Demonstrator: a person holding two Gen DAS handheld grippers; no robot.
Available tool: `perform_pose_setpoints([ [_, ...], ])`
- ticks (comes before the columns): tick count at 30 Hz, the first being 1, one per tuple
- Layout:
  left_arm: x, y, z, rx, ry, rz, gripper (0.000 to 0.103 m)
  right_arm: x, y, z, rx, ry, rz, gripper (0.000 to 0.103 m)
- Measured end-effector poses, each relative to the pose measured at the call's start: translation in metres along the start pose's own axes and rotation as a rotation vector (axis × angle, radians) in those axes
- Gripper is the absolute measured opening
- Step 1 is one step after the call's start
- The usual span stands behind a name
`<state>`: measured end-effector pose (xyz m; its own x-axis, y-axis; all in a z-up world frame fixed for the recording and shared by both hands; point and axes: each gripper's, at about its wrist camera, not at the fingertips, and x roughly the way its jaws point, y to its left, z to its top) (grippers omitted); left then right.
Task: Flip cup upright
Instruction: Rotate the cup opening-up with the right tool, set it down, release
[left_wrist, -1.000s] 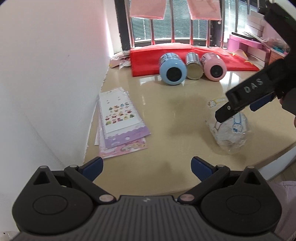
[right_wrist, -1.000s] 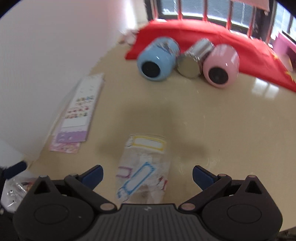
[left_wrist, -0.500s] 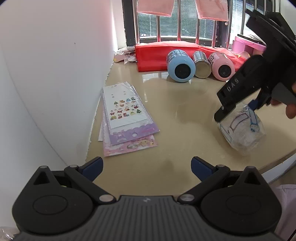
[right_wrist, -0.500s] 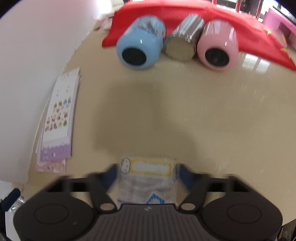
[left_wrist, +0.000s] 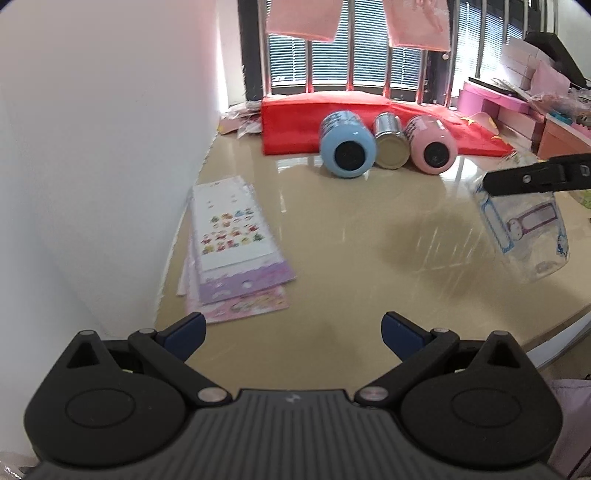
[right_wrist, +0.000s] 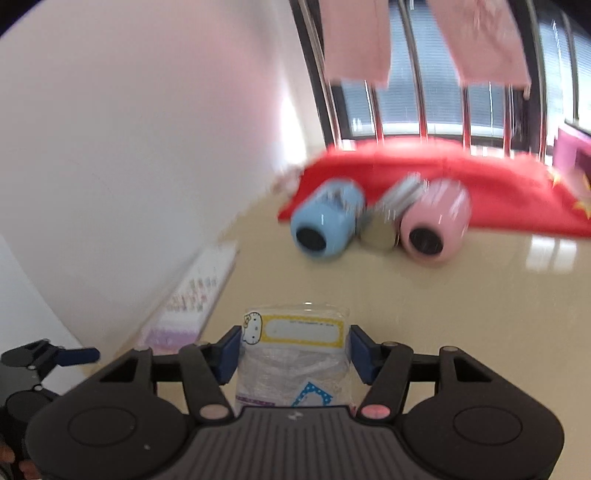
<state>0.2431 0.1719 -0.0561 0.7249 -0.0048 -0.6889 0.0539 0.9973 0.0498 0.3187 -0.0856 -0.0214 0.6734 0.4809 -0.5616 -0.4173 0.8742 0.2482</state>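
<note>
The right hand-held gripper (right_wrist: 293, 356) is clenched on a clear plastic cup (right_wrist: 293, 363) covered in cartoon label stickers, its blue pads pressing both sides. Seen from the left wrist, the cup (left_wrist: 524, 229) hangs tilted above the tabletop (left_wrist: 351, 258) at the right, partly cut off. The left hand-held gripper (left_wrist: 293, 330) is released, grasping nothing. Far back, blurred, lie a blue bottle (right_wrist: 325, 229), a steel can (right_wrist: 384, 229) and a pink bottle (right_wrist: 434, 229).

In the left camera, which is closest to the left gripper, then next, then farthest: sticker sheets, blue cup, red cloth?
1. Sticker sheets, just ahead, by the wall.
2. Blue cup, lying farther back, middle.
3. Red cloth, behind it, under the window.
</note>
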Motion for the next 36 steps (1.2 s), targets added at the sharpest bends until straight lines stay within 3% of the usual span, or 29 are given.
perform_pose_setpoints([
  [9, -0.003, -0.046, 0.013, 0.006, -0.011, -0.051, 0.103, -0.054, -0.058, -0.034, -0.1, -0.34, -0.107, 0.06],
  [15, 0.0, -0.075, 0.017, -0.001, -0.003, -0.067, 0.103, -0.054, -0.096, -0.06, -0.174, -0.447, -0.23, 0.06],
  [20, 0.003, -0.09, 0.023, -0.003, -0.001, -0.063, 0.103, -0.049, -0.129, -0.072, -0.183, -0.485, -0.281, 0.06],
  [25, 0.009, -0.104, 0.028, 0.007, 0.008, -0.049, 0.103, -0.041, -0.154, -0.062, -0.174, -0.486, -0.282, 0.06],
  [31, 0.018, -0.115, 0.029, 0.006, 0.028, -0.049, 0.103, -0.036, -0.159, -0.078, -0.155, -0.399, -0.249, 0.061],
  [36, 0.02, -0.124, 0.029, 0.021, 0.038, -0.055, 0.103, -0.045, -0.155, -0.095, -0.177, -0.43, -0.245, 0.063],
])
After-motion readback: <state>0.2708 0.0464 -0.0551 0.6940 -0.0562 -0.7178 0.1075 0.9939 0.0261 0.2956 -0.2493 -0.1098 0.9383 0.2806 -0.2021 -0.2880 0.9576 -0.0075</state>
